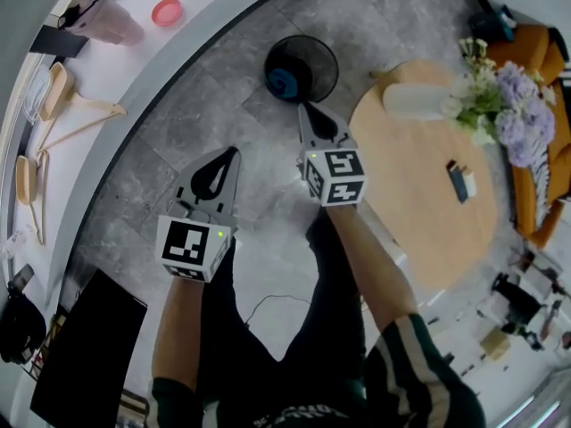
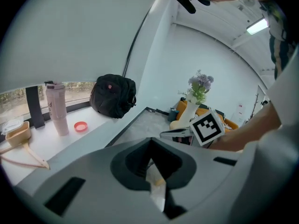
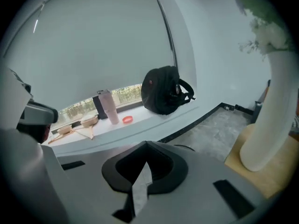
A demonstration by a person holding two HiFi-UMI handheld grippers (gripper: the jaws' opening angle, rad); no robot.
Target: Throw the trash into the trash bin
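Nearby, lower frame: left gripper [image 1: 234, 154] clenched, jaws together. A pale sliver shows in the slit; scrap or floor, cannot tell. Right gripper [image 1: 305, 114] alongside, higher in frame, likewise clamped shut, with a thin grey sliver in its slit. Open grey floor [image 1: 223, 96] lies between and ahead of both. Trash bin [image 1: 323, 53] stands just beyond the right tip, with something blue [image 1: 285, 83] inside. Bin sits in the lane between the white ledge [image 1: 178, 52], upper left, and the round table [image 1: 419, 194] at right, near both edges.
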